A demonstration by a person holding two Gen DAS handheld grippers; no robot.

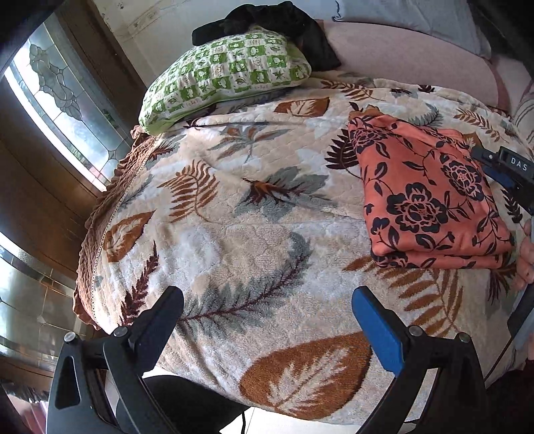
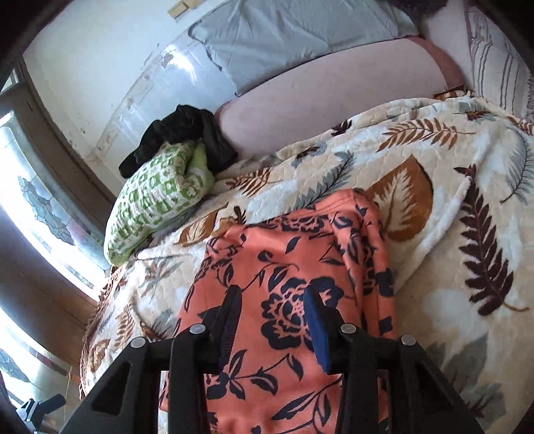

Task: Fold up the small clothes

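Observation:
A folded orange garment with dark flowers [image 1: 430,200] lies on the right side of the leaf-patterned blanket [image 1: 233,207]. My left gripper [image 1: 267,297] hangs open over the blanket to the garment's near left, with nothing between its fingers. In the right wrist view the garment [image 2: 287,260] fills the middle. My right gripper [image 2: 273,293] hovers just over it with its jaws partly apart. The cloth between them looks flat and unpinched. The left wrist view shows the right gripper [image 1: 484,163] over the garment's right edge, with a hand [image 1: 527,253] behind it.
A green checked pillow [image 1: 227,73] with a black garment [image 1: 283,23] on it lies at the far left of the bed. A pink cushion [image 2: 333,100] and grey pillow [image 2: 283,36] line the wall. The bed's left edge [image 1: 96,240] faces a window [image 1: 56,96].

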